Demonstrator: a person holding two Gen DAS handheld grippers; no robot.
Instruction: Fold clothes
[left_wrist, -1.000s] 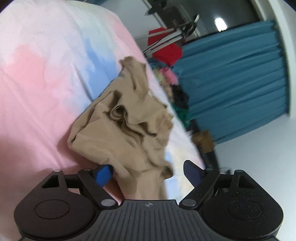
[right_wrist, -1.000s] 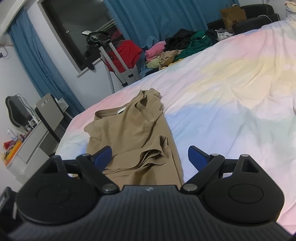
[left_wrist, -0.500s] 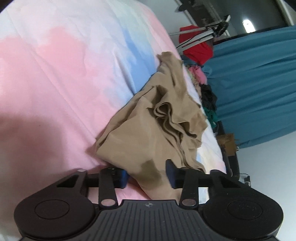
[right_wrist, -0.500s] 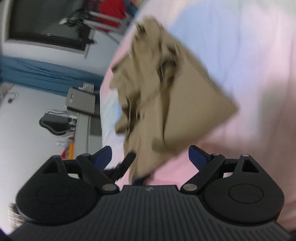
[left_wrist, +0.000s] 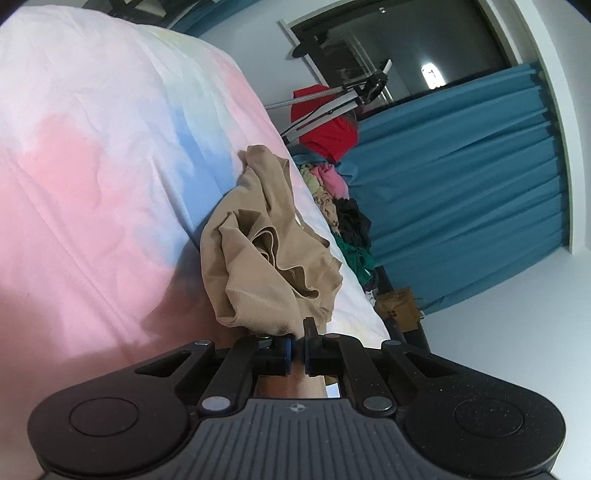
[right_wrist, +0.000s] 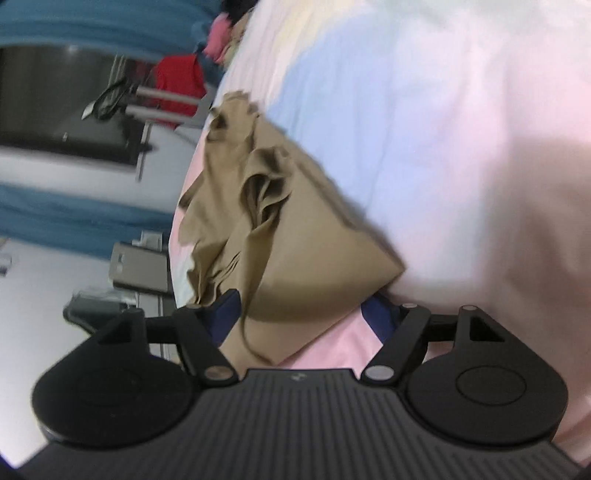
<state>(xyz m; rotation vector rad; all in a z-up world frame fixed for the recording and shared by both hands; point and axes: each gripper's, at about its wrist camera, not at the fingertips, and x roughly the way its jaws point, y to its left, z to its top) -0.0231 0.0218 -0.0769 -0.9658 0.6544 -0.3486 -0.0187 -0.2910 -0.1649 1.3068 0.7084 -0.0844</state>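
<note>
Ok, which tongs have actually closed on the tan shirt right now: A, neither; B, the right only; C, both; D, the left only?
D: the left tongs are pinched shut on the tan shirt, while the right tongs stand wide apart around its corner.

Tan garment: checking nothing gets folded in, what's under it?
Under the tan garment only the pastel bedsheet shows around it; anything beneath its bunched folds is covered.
</note>
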